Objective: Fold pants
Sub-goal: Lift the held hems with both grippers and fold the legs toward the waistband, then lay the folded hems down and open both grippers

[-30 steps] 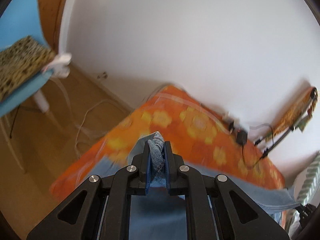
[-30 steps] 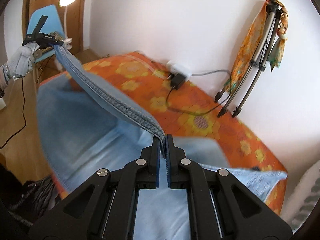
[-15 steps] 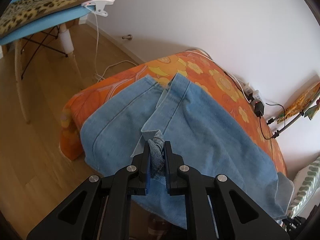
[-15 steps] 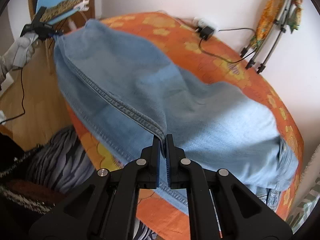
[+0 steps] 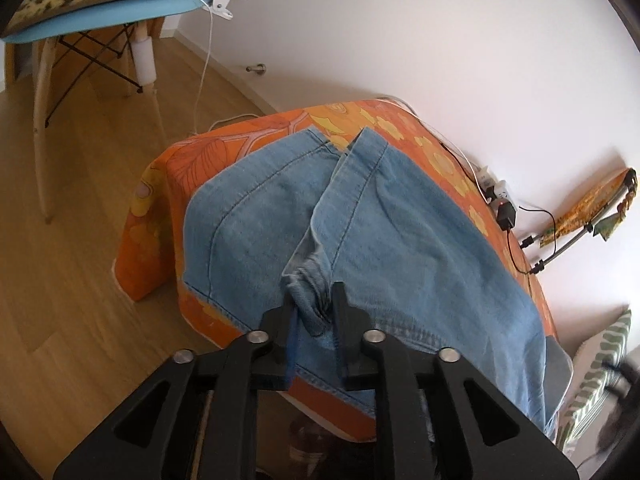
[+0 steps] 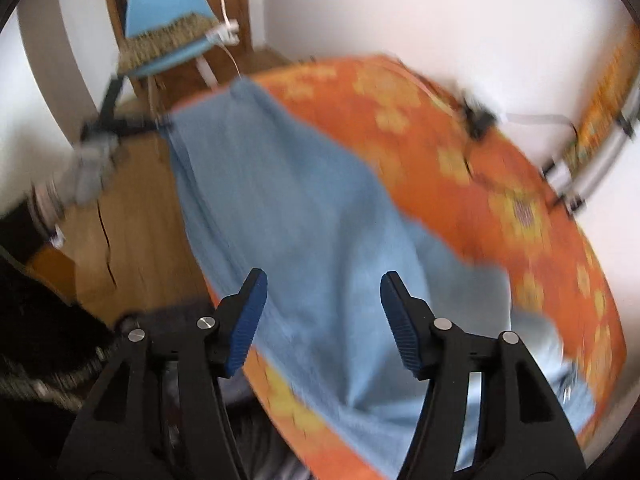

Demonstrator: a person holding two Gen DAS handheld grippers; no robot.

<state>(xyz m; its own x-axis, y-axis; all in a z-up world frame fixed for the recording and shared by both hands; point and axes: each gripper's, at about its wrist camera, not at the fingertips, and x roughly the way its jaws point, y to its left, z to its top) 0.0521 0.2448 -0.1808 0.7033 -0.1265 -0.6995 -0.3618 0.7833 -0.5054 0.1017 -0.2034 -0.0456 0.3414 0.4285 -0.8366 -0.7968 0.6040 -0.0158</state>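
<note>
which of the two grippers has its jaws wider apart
The right gripper: wide gap, nothing between its pads. The left gripper has a narrow gap with a bunch of the jeans in it.

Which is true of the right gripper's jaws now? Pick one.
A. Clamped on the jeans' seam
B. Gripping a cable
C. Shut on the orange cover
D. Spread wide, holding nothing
D: the right gripper has just opened its jaws, which stand wide apart above the jeans, clamping nothing.

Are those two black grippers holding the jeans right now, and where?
The right gripper stands open over the jeans, holding nothing. The left gripper has just loosened; a bunched hem corner lies between its jaws, apparently no longer pinched.
</note>
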